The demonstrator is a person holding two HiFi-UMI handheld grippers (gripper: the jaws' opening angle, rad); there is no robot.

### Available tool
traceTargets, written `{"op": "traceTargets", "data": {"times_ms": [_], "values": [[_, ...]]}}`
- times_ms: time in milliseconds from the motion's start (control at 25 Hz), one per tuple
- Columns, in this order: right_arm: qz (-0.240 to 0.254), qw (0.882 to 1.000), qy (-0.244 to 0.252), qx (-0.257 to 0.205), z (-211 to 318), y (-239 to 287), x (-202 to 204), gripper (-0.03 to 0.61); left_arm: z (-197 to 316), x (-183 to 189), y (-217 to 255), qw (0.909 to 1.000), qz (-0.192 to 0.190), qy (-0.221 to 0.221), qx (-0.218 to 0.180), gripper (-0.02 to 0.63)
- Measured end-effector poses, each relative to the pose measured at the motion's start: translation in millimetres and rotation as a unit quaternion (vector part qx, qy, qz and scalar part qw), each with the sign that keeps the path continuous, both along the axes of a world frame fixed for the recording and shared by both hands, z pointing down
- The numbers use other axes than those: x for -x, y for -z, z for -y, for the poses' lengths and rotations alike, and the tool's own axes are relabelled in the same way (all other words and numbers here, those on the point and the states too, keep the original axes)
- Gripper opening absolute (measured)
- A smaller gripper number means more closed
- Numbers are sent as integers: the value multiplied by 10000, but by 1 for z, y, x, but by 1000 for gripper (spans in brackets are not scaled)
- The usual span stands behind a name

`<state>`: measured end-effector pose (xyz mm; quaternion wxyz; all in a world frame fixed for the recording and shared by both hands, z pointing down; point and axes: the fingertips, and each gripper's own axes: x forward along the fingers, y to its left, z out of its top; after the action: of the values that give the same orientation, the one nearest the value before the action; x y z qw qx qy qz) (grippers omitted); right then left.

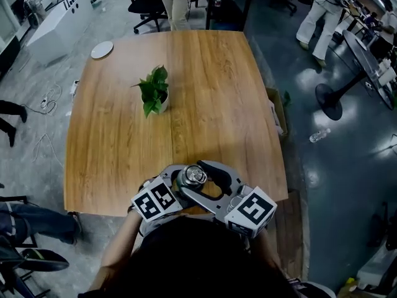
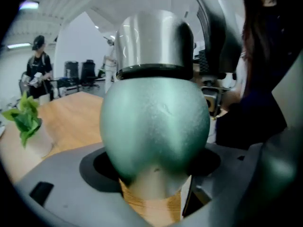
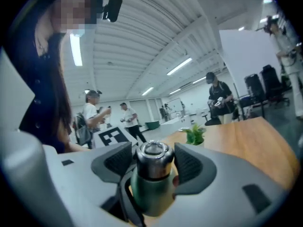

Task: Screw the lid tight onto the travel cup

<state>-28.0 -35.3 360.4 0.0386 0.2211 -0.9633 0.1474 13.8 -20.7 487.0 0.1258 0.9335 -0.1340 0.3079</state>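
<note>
**Cup and lid both clamped at the near edge of the table**

On a wooden table [image 1: 205, 92] in an open workshop hall, right at the near edge, close to the person's body. Clamped in the left gripper [image 2: 156, 174]: a green cup [image 2: 155, 126], lid end up, jaws shut on its round body. Clamped in the right gripper [image 3: 152, 161]: the silver lid [image 1: 193, 176], sitting on top of the cup, one dark pad against each side. Just below in the head view, both marker cubes side by side. Further up the table, near the middle: a small potted plant [image 1: 155, 92]. Beyond that, by the far left corner: a flat white disc [image 1: 102, 49]. Past the table: a black office chair [image 1: 146, 5], people standing, and a clear bottle [image 1: 319, 135] lying on the grey floor to the right.
</note>
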Motion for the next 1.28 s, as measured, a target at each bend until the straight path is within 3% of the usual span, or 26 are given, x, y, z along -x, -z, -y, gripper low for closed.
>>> {"op": "traceTargets", "data": {"times_ms": [80, 160, 240, 400, 480, 560, 640, 760, 840, 960, 1080, 1160, 1280], "values": [[12, 9991, 419, 11, -8, 1, -2, 265, -18, -2, -1, 9977, 7, -654, 178, 402], [-232, 9981, 553, -115, -11, -5, -4, 265, -24, -1, -9, 9953, 312, -904, 183, 402], [-464, 9984, 253, -221, -7, -10, -4, 265, -17, 1, -15, 9966, 509, -640, 86, 402], [-520, 9940, -948, -136, 16, -14, -9, 265, 13, 9, -17, 9957, 806, 428, -153, 402], [-472, 9946, -912, -166, 16, -11, -9, 265, 19, 11, -17, 9936, 929, 570, -303, 402], [-293, 9981, -529, -116, 9, -5, -7, 266, 12, 9, -15, 9964, 757, 270, -266, 402], [-100, 9999, -44, -40, -1, 1, -4, 267, -5, 4, -10, 9982, 430, -399, -135, 402], [-266, 9988, 375, -176, -12, -3, 1, 265, -25, 0, -7, 9919, 203, -1251, 25, 402], [-545, 9978, 234, -295, -10, -11, 2, 267, -22, 1, -14, 9926, 331, -1167, 18, 402], [-671, 9959, -574, -219, 5, -14, -2, 267, 1, 5, -17, 9971, 656, -288, -267, 402], [-516, 9927, -1086, -111, 16, -12, -4, 265, 21, 10, -15, 9929, 869, 505, -641, 402], [-439, 9957, -762, -283, 11, -7, 0, 265, 21, 11, -14, 9939, 753, 414, -696, 402], [-471, 9975, 6, -532, -4, -2, 3, 267, 1, 8, -4, 9988, 64, -423, -257, 402]]}}
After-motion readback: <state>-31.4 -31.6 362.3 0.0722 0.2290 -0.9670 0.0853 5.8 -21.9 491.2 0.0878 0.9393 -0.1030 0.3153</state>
